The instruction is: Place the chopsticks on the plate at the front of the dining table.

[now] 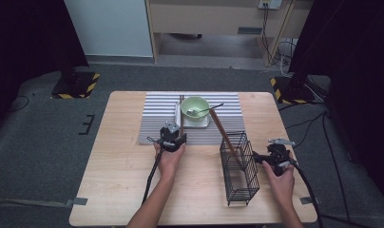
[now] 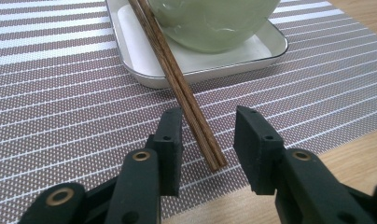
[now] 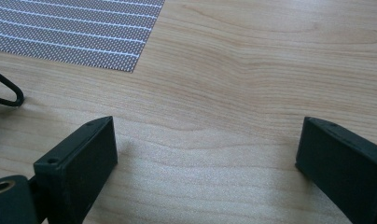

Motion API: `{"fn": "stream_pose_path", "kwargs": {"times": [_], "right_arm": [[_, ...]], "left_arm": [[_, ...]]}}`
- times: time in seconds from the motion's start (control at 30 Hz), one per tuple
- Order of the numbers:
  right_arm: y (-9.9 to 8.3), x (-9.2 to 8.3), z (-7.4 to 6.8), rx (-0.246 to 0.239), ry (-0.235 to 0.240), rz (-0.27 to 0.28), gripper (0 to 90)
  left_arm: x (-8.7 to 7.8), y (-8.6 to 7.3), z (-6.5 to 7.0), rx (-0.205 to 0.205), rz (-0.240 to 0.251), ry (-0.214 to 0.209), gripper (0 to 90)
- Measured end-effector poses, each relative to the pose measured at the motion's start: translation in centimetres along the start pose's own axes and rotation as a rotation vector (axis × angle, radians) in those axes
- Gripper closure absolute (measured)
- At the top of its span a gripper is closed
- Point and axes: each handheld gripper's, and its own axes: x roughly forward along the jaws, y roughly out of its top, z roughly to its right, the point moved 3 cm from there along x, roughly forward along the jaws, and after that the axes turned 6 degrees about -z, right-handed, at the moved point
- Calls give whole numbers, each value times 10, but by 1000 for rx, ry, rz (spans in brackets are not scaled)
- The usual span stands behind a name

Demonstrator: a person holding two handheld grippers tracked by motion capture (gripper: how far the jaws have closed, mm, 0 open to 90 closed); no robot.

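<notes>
Chopsticks lying loose between the left jaws

Wooden table (image 1: 119, 190) under dim light carries a striped placemat (image 1: 157, 114) along its far edge, and on the mat a white tray (image 2: 130, 51) holds a pale green bowl (image 1: 195, 107) with a spoon (image 1: 204, 111) in it. A pair of wooden chopsticks (image 2: 186, 98) rests on the tray's near-left rim and slopes down onto the mat. Their tips lie between the jaws of the left gripper (image 2: 207, 140), which stand apart and clear of the wood on both sides.

The sticks look light, stiff and smooth, apt to roll or splay; taking both together near the tips, squarely across the pair, seems safest.

The left hand (image 1: 168, 159) holds its gripper low and nearly level, pointing at the tray. The right gripper (image 3: 205, 154) hovers spread wide over bare wood near the right edge, beside a black wire basket (image 1: 240, 166) with another chopstick (image 1: 225, 135) leaning in it.
</notes>
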Motion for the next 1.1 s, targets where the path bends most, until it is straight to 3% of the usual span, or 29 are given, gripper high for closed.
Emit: {"fn": "stream_pose_path", "kwargs": {"times": [0.2, 0.3, 0.4, 0.67, 0.83, 1.1], "right_arm": [[0, 1, -1, -17, 16, -16, 6], [0, 1, -1, -24, 19, -16, 6], [0, 1, -1, -25, 21, -15, 6], [0, 1, -1, -24, 20, -15, 6], [0, 1, -2, -18, 17, -15, 6], [0, 1, -2, -17, 17, -15, 6]], "left_arm": [[-12, 2, -1, 26, -6, -17, 516], [-17, 3, -2, 60, -15, -7, 459], [-21, 3, -1, 48, -19, -35, 406], [-32, 4, 3, 75, -28, -88, 309], [-38, 4, 4, 76, -28, -136, 201], [-55, 0, -5, 90, -33, -163, 121]]}}
